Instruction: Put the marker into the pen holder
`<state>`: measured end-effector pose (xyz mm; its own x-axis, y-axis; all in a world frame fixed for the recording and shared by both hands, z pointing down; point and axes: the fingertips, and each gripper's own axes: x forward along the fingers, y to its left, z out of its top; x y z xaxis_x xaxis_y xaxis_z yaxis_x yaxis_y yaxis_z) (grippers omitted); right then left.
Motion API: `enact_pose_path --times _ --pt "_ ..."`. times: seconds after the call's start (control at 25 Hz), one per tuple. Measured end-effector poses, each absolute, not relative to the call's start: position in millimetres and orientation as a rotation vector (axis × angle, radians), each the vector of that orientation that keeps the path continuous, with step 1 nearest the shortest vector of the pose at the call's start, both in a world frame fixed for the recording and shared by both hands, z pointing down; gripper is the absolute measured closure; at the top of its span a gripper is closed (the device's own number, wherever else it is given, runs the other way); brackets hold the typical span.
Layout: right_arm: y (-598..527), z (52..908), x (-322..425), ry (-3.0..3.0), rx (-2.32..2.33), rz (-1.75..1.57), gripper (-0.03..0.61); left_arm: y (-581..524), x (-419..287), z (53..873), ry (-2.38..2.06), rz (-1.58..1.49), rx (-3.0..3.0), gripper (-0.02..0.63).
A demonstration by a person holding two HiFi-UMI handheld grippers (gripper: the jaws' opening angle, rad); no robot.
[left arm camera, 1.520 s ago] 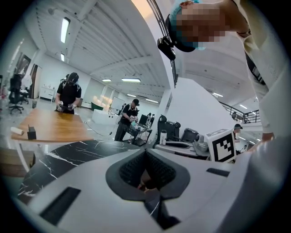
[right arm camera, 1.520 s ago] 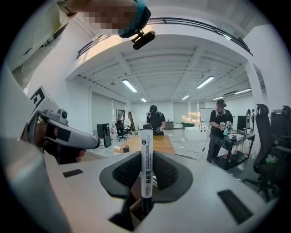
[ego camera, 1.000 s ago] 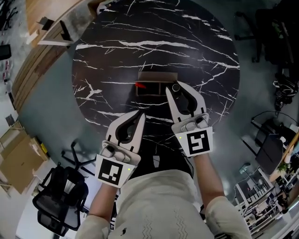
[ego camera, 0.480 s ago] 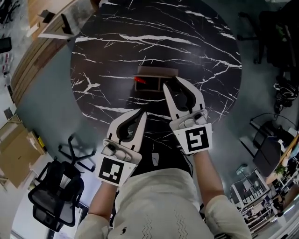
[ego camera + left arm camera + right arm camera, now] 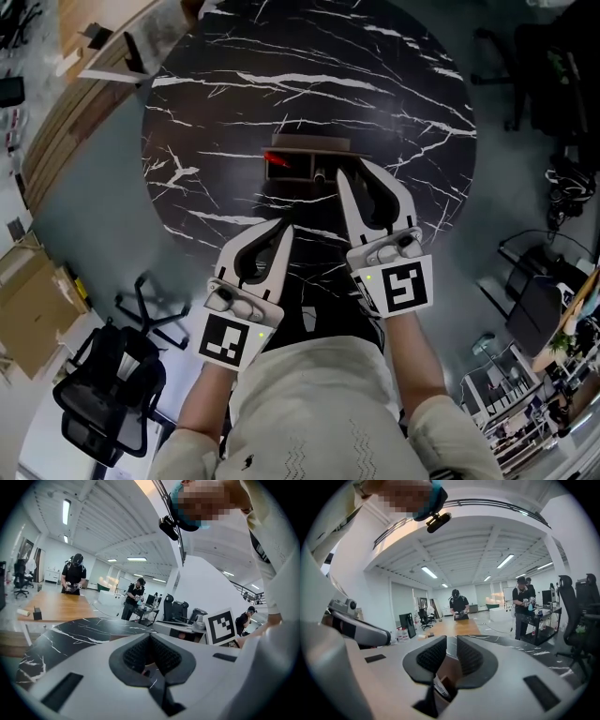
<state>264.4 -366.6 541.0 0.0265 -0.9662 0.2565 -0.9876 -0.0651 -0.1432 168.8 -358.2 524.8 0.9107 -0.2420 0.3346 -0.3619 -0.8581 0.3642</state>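
Right gripper (image 5: 356,172): jaws slightly apart, nothing gripped. Marker (image 5: 319,175) sits just left of its tips, in the pen holder (image 5: 291,165). I see only its end overhead; the right gripper view shows its label. Left gripper (image 5: 279,231) closed, empty.

A round black marble table (image 5: 281,75) carries a brown pen holder (image 5: 309,144).
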Motion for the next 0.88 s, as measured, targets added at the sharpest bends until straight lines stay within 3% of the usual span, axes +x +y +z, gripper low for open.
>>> enact_pose_path --times 0.16,0.88 --pt "-356 515 265 -2.136 2.217 0.480 0.560 -356 174 502 -0.432 0.343 2.675 0.606" --pt "-291 376 219 -2.236 2.166 0.373 0.561 -325 172 383 -0.378 0.121 2.846 0.606"
